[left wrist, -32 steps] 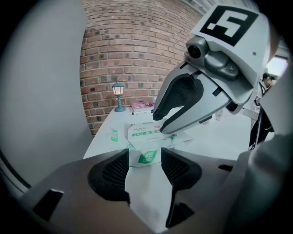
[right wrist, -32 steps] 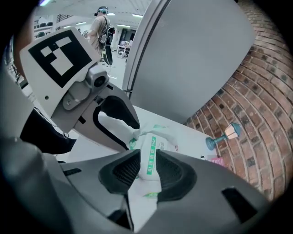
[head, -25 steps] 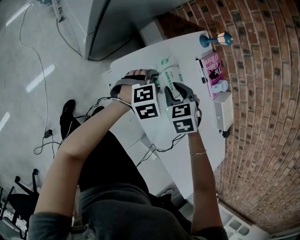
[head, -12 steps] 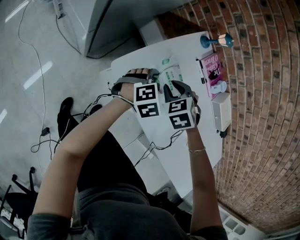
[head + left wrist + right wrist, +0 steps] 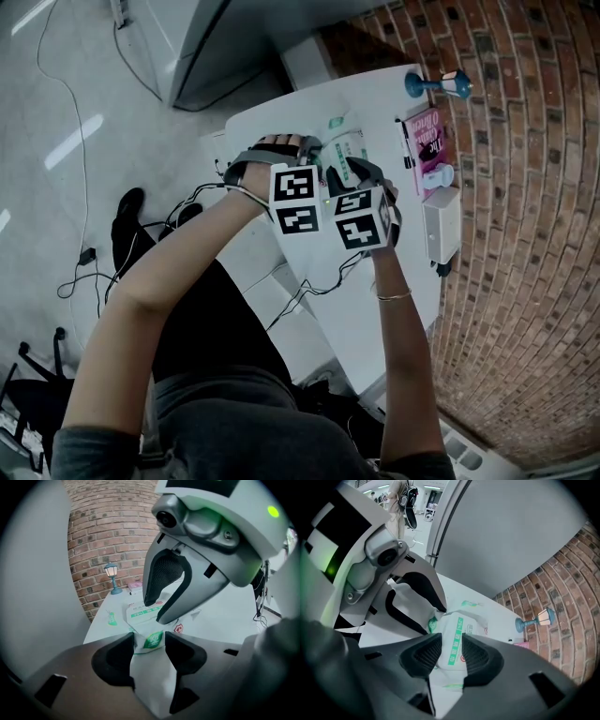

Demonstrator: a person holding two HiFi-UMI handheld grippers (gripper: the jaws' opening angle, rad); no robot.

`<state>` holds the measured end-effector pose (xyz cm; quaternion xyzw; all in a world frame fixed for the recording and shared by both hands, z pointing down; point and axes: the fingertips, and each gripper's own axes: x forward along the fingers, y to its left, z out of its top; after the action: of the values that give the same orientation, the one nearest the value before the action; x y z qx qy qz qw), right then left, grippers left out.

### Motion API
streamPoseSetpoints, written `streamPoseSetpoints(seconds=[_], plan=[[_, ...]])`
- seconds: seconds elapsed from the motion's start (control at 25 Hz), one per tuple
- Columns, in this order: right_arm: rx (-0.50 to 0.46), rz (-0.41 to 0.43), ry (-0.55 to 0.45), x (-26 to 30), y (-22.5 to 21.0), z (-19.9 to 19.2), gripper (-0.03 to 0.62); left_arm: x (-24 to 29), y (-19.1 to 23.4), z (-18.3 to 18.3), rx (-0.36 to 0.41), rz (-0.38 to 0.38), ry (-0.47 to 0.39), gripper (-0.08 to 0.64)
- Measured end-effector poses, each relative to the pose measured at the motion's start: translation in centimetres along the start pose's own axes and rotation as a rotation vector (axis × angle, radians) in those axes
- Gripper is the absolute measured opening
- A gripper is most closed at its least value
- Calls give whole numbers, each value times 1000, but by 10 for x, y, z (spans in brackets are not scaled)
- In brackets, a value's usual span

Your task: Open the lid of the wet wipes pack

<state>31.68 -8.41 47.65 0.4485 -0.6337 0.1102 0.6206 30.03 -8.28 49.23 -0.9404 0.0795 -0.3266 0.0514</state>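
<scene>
Tabletop [image 5: 356,328]: left hand-held gripper [image 5: 149,643] pinches wipes pack [image 5: 140,613]; right hand-held gripper [image 5: 451,651], jaws just opening, straddles it.

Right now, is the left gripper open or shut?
Shut: the left gripper pinches the wet wipes pack by its crimped end, both pads pressing it.

**Grey grippers, marker cubes, dark clothes**

Left gripper [image 5: 149,641] and right gripper [image 5: 451,651] are both smooth grey plastic with dark pads [image 5: 425,656]. Each carries a white cube [image 5: 295,197] covered in black square markers, and a green light [image 5: 272,511] glows on the right one's shell. Thin dark cables [image 5: 309,286] trail off them. The person's in a dark short-sleeved top [image 5: 234,441] and a black shoe [image 5: 128,204], with a slim bracelet [image 5: 395,296] on the right wrist.
</scene>
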Motion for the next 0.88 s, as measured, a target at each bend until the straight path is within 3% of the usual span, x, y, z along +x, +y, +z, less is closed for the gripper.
streamPoseSetpoints(seconds=[0.6,0.88], plan=[[12,20,70,4,3,-1,86,0,0,-1,20,-5,2,204],[124,82,30,1,0,1,56,0,2,-1,23,-5,4,190]])
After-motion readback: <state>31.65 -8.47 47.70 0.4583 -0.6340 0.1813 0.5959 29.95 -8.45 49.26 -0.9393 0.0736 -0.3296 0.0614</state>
